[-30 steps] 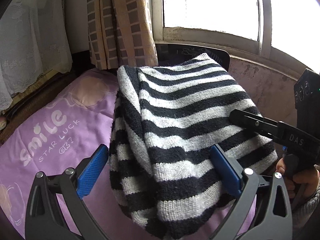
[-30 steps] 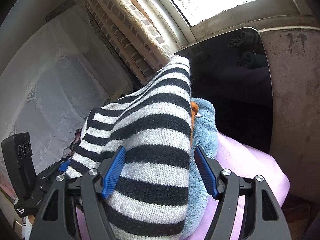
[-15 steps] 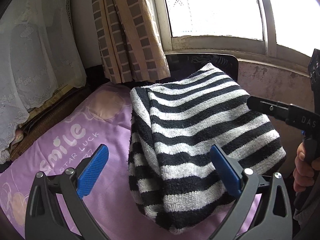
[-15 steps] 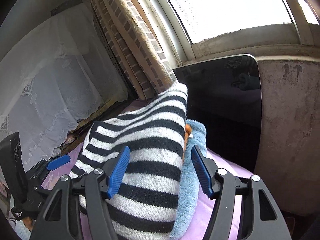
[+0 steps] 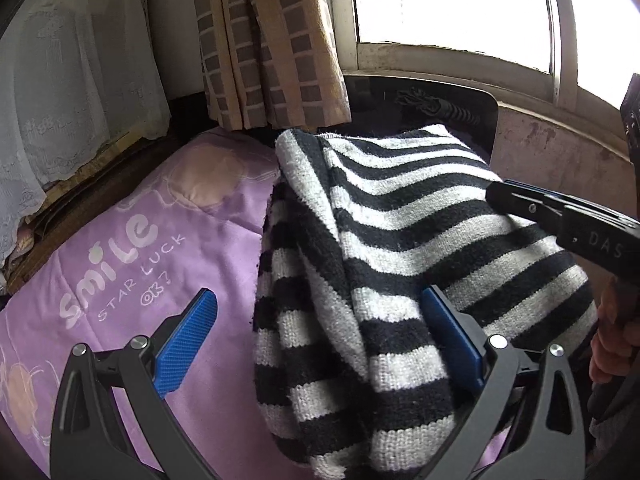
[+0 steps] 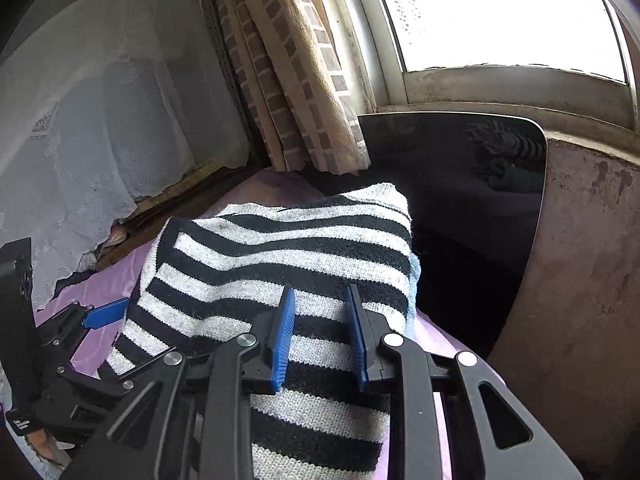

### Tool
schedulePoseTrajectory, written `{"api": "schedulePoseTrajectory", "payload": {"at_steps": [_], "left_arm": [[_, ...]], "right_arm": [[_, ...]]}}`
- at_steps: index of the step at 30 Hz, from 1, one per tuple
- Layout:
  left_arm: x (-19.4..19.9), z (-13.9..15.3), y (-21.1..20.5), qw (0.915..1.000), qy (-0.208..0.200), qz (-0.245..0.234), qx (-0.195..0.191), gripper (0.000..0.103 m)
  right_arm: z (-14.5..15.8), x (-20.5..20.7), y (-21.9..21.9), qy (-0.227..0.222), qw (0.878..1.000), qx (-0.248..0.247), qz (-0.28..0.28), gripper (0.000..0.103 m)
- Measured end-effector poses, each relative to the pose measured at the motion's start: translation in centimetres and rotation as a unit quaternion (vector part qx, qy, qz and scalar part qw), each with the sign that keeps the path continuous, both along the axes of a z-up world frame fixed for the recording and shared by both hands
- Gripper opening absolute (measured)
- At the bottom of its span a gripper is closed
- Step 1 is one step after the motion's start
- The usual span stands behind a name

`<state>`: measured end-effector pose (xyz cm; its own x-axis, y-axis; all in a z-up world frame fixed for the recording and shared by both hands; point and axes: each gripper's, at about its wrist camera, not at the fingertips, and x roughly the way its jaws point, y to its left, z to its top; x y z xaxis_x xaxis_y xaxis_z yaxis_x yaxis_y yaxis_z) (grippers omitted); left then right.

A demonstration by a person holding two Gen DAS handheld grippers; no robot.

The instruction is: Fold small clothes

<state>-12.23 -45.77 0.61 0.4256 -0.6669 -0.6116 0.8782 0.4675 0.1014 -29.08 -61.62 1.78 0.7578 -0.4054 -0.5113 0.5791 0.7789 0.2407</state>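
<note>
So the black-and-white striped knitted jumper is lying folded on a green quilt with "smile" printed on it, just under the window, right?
Not quite: the quilt is purple, not green, as the left wrist view shows. The rest holds: the black-and-white striped knitted jumper lies folded on it, the word "smile" is printed on the fabric, and the window is just above.

- "smiLe" was printed in large white letters on the purple bedcover (image 5: 132, 248), left wrist view.
- "STAR LUCK" ran in thinner white capitals just below it, same bedcover.
- "OK?" sat under that, outlined white letters.
- "DAS" was marked in pale capitals on the black body of the right gripper (image 5: 516, 200), at the right edge.
- A small white label on the left gripper (image 6: 105, 316) body, right wrist view, was too small to read.
</note>
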Motion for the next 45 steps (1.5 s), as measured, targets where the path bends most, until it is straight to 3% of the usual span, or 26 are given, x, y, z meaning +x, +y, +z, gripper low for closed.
{"api": "schedulePoseTrajectory", "payload": {"at_steps": [3, 6, 11, 19, 26, 32, 45], "left_arm": [[-1.0, 0.5, 0.9, 0.9996, -0.029, 0.002, 0.000, 0.098], [-2.1, 0.9, 2.3, 0.9991, -0.041, 0.001, -0.007, 0.098], [-3.3, 1.5, 5.2, 0.9991, -0.033, 0.004, -0.027, 0.098], [-5.5, 1.8, 9.2, 0.9989, -0.029, -0.005, -0.035, 0.098], [-6.5, 2.5, 12.2, 0.9980, -0.044, 0.001, -0.047, 0.098], [-6.1, 3.4, 14.1, 0.9970, -0.023, 0.000, -0.074, 0.098], [-5.2, 4.2, 15.8, 0.9955, -0.003, 0.002, -0.095, 0.098]], "right_arm": [[1.0, -0.3, 1.2, 0.003, 1.000, -0.012, -0.006, 0.033], [1.9, -1.4, 3.3, 0.002, 0.999, -0.024, -0.022, 0.067], [2.8, -4.0, 6.7, -0.014, 0.999, -0.029, -0.039, 0.069], [3.2, -5.7, 12.1, 0.004, 0.998, -0.028, -0.055, 0.093], [4.4, -5.6, 15.4, 0.048, 0.996, -0.035, -0.072, 0.097], [5.4, -5.5, 17.3, 0.055, 0.995, -0.033, -0.078, 0.097], [5.3, -4.1, 19.1, 0.083, 0.993, -0.036, -0.071, 0.097]]}}
